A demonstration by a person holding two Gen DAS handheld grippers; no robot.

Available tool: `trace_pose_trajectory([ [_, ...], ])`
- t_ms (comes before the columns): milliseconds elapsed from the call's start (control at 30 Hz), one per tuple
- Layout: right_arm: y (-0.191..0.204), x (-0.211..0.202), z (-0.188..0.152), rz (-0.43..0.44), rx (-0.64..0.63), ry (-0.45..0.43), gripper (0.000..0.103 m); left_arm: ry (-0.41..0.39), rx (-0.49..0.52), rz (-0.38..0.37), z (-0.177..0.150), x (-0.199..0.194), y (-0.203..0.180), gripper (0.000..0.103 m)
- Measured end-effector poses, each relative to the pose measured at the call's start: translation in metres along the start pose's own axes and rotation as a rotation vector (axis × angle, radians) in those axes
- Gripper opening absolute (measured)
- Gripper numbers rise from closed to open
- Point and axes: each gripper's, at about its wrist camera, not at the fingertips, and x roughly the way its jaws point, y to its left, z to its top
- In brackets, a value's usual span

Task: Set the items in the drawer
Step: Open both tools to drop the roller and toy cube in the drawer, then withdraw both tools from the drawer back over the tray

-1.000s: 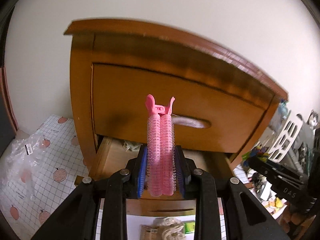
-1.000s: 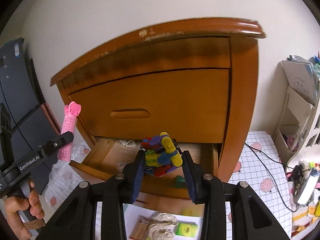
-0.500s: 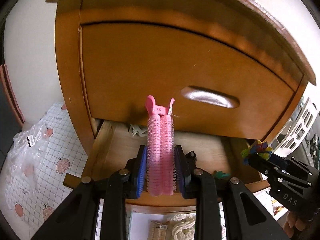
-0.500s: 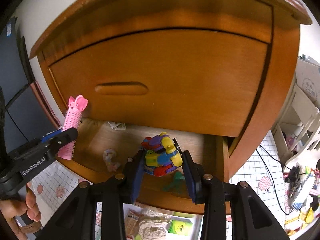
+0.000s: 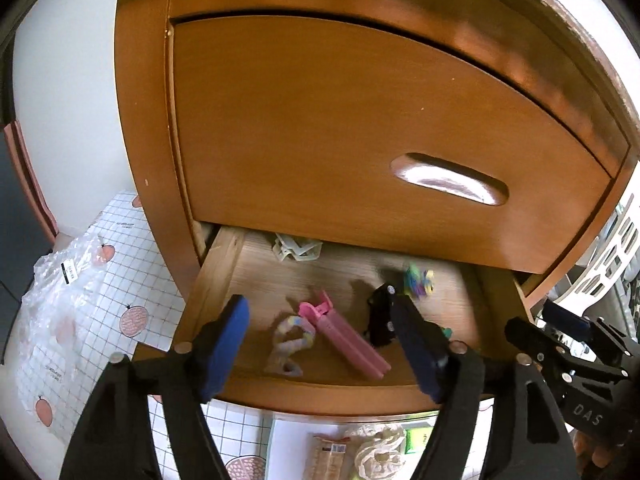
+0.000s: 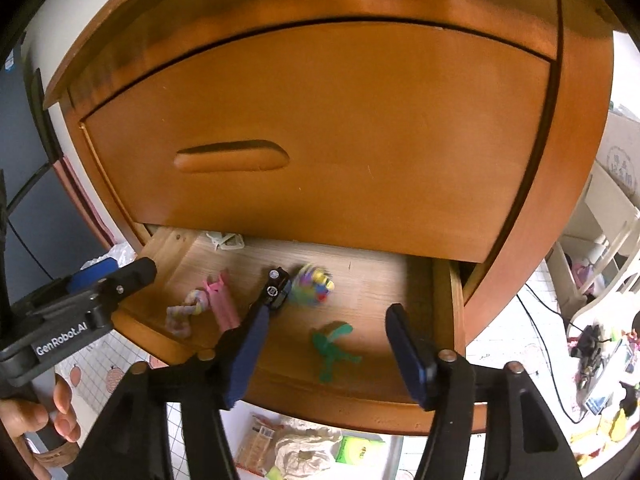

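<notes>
The right tool (image 6: 324,344) fills the lower middle of the frame, its jaws opening with nothing between them. Beyond it, in the open drawer (image 6: 448,304), lie a blurred multicoloured toy (image 6: 312,284), a pink hair clip (image 6: 222,300) and a green figure (image 6: 332,348). The left tool (image 6: 132,276) enters from the left edge.
</notes>
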Motion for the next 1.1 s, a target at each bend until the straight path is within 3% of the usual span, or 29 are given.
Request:
trace_pose_trajectory([
  [300, -0.003, -0.001, -0.004, -0.008, 0.008, -0.011, 0.102, -0.025, -0.011, 0.043, -0.001, -0.004, 0.007, 0.100],
  [800, -0.008, 0.000, -0.012, -0.018, 0.018, -0.013, 0.103, -0.071, -0.015, 0.050, -0.007, -0.015, 0.011, 0.103],
  [1100, -0.013, -0.013, -0.021, -0.029, 0.015, -0.054, 0.103, -0.148, -0.032, -0.026, -0.020, -0.040, 0.005, 0.103],
])
